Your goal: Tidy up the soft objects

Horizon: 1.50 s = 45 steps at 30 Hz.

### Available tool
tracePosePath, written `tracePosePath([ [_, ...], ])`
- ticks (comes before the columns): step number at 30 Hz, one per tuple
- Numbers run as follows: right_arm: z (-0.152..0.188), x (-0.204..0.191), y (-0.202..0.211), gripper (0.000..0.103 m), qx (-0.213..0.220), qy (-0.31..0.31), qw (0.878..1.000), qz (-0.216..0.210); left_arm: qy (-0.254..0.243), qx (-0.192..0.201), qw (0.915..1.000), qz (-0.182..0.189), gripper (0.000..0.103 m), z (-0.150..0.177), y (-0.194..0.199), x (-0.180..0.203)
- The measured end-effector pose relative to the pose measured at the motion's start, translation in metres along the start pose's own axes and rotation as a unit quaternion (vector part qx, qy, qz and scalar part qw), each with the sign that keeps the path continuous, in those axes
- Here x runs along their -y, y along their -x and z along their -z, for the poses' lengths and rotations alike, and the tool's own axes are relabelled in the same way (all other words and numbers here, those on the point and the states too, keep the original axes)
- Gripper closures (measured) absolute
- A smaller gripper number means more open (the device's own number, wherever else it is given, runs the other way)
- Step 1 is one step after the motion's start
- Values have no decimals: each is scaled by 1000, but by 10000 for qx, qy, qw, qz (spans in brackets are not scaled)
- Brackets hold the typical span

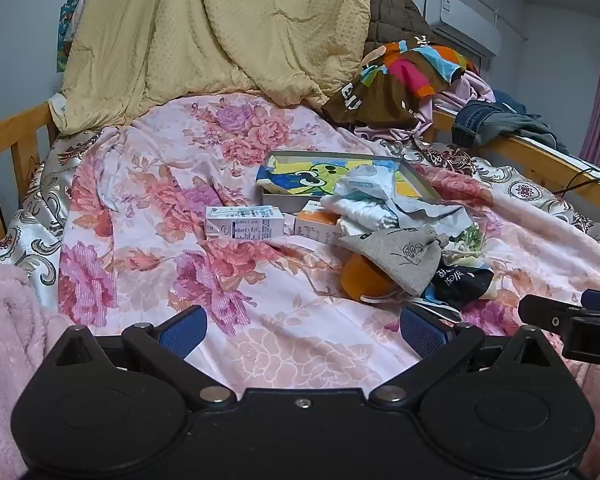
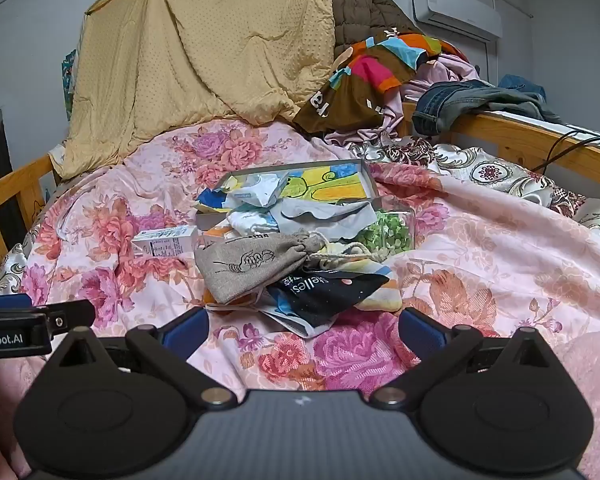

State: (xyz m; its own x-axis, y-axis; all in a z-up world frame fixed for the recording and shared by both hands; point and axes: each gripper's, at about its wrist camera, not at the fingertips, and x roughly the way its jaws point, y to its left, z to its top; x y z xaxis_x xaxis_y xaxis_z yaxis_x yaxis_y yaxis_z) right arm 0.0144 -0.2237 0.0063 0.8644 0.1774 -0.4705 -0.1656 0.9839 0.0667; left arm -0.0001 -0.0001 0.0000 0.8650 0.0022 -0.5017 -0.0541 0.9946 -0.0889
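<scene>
A heap of small soft things lies mid-bed on the floral sheet (image 1: 160, 208). On top is a grey drawstring pouch (image 2: 256, 264) (image 1: 396, 256), over a black printed cloth (image 2: 324, 292) (image 1: 460, 282) and white and pale blue cloths (image 2: 300, 212) (image 1: 376, 200). Behind them sits a shallow grey box (image 2: 364, 176) (image 1: 416, 178) with a cartoon cloth inside. My left gripper (image 1: 302, 330) is open over bare sheet, left of the heap. My right gripper (image 2: 304, 330) is open just short of the black cloth. Neither holds anything.
Two small cartons (image 1: 244, 222) (image 1: 316, 224) and an orange cup (image 1: 364, 278) lie by the heap, a clear tub of green bits (image 2: 392, 232) beside it. A yellow quilt (image 1: 220, 32), piled clothes (image 2: 380, 76), jeans (image 2: 460, 104) on the wooden rail (image 2: 540, 136) at the back.
</scene>
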Motion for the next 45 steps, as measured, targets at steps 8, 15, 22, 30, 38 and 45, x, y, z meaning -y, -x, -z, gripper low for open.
tracePosePath([
  [8, 0, 1, -1, 0, -18, -18, 10000, -15, 18, -23, 10000, -17, 1, 0, -1, 0],
  [15, 0, 2, -2, 0, -29, -33, 10000, -17, 31, -64, 10000, -47, 1, 0, -1, 2],
  [22, -1, 2, -1, 0, -32, -49, 10000, -36, 99, -77, 9999, -50, 1, 1, -3, -4],
  [30, 0, 3, -1, 0, -36, -61, 10000, -39, 144, -97, 9998, -36, 1, 0, -3, -4],
  [38, 1, 5, -2, 0, -36, -180, 9998, -98, 147, -101, 9998, -37, 1, 0, -3, -3],
  [45, 1, 6, -3, 0, -40, -194, 9998, -103, 143, -97, 9998, -22, 1, 1, -3, -2],
])
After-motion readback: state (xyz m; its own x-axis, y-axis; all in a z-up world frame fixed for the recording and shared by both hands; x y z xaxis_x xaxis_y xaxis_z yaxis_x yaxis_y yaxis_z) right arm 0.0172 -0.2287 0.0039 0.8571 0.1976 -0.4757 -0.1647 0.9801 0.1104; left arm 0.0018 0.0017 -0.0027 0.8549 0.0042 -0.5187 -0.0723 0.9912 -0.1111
